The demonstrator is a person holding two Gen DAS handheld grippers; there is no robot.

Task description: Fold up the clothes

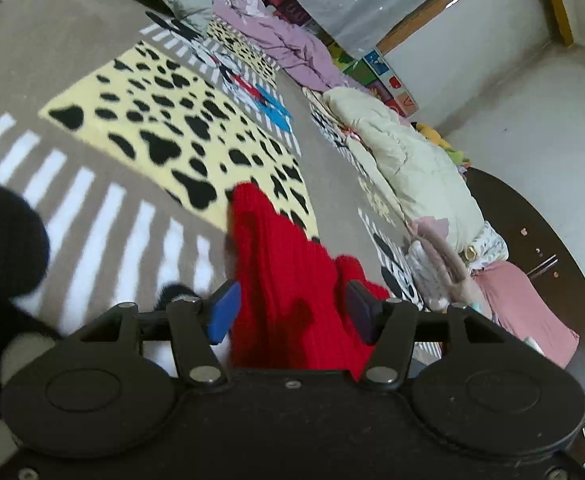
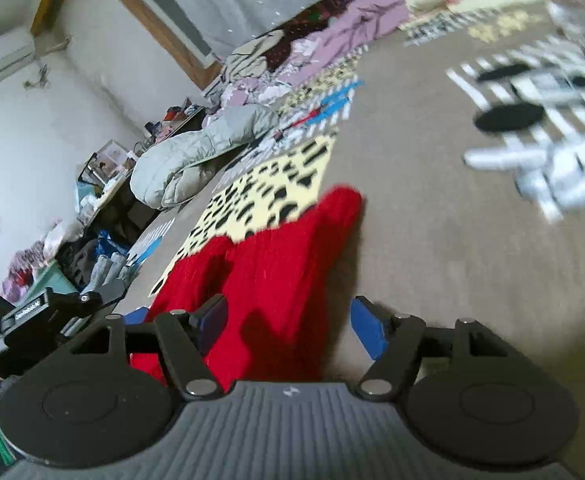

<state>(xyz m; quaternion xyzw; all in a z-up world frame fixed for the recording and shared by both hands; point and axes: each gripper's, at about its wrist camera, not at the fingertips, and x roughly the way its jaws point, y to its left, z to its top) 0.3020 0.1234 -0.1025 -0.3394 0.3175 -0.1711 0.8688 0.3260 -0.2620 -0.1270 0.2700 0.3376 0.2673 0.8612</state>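
Observation:
A red knit garment point(image 1: 288, 280) lies on the patterned bed cover. In the left wrist view it runs forward from between the blue pads of my left gripper point(image 1: 292, 308), whose jaws stand wide apart around it. In the right wrist view the same red garment point(image 2: 264, 272) lies between the jaws of my right gripper point(image 2: 288, 328), which also stand wide apart. The cloth sits nearer the left pad there. My left gripper point(image 2: 52, 312) shows as a black body at the left of the right wrist view.
The bed cover has a yellow patch with black spots point(image 1: 164, 128) and white stripes point(image 1: 92, 220). Piled quilts and clothes point(image 1: 404, 160) line the far edge, and a grey quilt point(image 2: 196, 156) lies on the left. A dark round table point(image 1: 552, 248) stands at right.

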